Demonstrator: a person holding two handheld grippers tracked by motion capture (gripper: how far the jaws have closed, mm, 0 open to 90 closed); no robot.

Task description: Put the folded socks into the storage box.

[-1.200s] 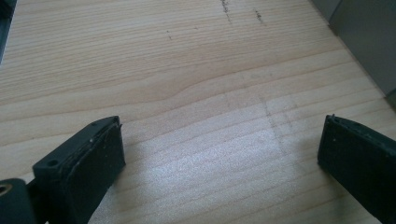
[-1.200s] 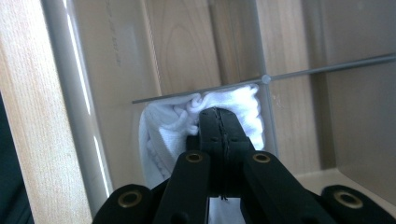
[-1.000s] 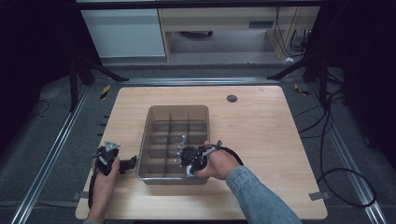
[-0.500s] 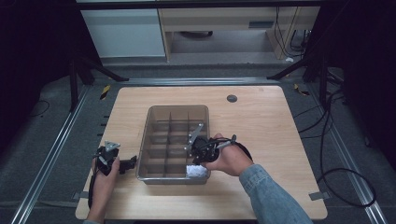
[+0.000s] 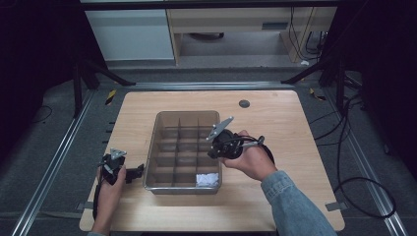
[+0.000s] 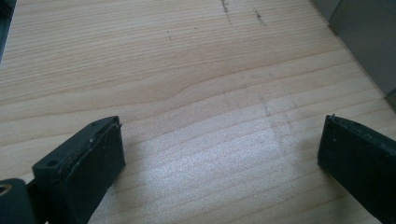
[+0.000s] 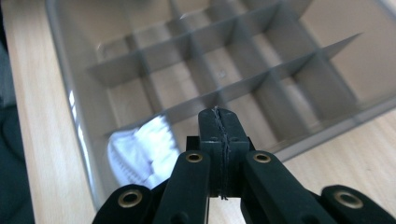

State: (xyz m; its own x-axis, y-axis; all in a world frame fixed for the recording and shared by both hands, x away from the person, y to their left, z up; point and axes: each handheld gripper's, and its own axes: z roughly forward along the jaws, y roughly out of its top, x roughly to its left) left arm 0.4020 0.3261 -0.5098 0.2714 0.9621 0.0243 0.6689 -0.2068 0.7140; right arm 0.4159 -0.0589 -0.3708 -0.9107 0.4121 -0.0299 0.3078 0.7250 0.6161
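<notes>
Right tongs (image 7: 219, 140): jaws pressed together with nothing between them; in the high view (image 5: 222, 143) they are held above the right-hand wall of the divided tray (image 5: 156, 147), pointing in over it.
Left tongs (image 6: 219, 154): jaws wide apart over bare wood; in the high view (image 5: 117, 166) they rest low, just beside the tray's left wall, holding nothing.
White crumpled piece (image 5: 207, 180): lies in the tray's near right corner compartment, apart from both tongs; in the right gripper view (image 7: 140, 151) it sits against the tray's corner wall, below and to the side of the closed jaws.
Tray position: middle of the surface (image 5: 275, 123); the other compartments look bare.
Change, one second back: the right tongs were down at that near right corner compartment; the white piece was not yet to be seen there.
Change, half a second back: the right tongs had lifted off and the white piece lay exposed; they now stand farther up the tray's right wall.
Left tongs across the three frames: no shift relative to the tray.
Judgement: the placing of the white piece appears done; the right hand is withdrawing.
</notes>
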